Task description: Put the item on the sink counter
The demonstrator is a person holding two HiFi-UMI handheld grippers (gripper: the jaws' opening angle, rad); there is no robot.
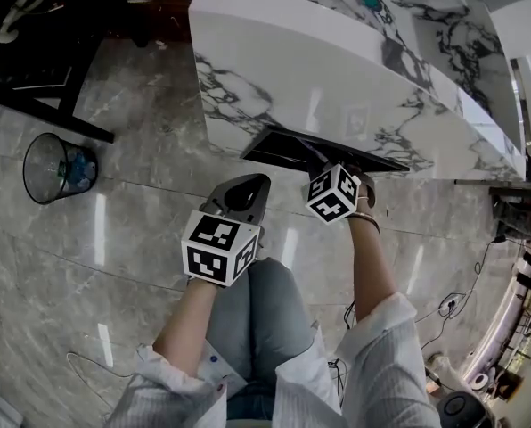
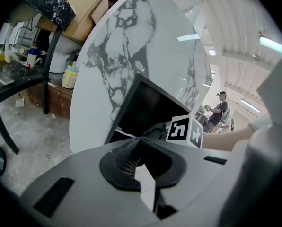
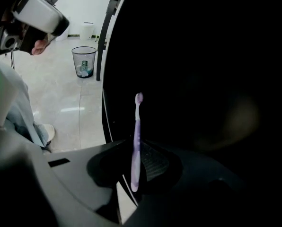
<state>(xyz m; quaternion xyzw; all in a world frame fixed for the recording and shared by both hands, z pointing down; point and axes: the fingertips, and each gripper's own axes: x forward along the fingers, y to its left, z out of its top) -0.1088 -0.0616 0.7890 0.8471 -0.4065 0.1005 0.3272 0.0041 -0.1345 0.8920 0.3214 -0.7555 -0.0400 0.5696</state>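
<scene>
A thin purple toothbrush (image 3: 136,141) stands upright between the jaws of my right gripper (image 3: 135,148), which is shut on its handle; the head points up against blackness. In the head view the right gripper (image 1: 326,169) reaches into a dark opening (image 1: 283,146) low in the front of the white marble vanity (image 1: 274,61), and the brush is hidden there. The sink counter (image 1: 399,16) is the vanity's top, far above. My left gripper (image 1: 246,190) hangs just left of the opening, jaws shut on nothing, also seen in its own view (image 2: 140,139).
A wire wastebasket (image 1: 57,168) stands on the grey tile floor at the left and shows in the right gripper view as well (image 3: 84,62). A small teal object (image 1: 369,0) lies on the counter. Black furniture legs (image 1: 65,105) stand at the upper left. Cables run along the floor at the right.
</scene>
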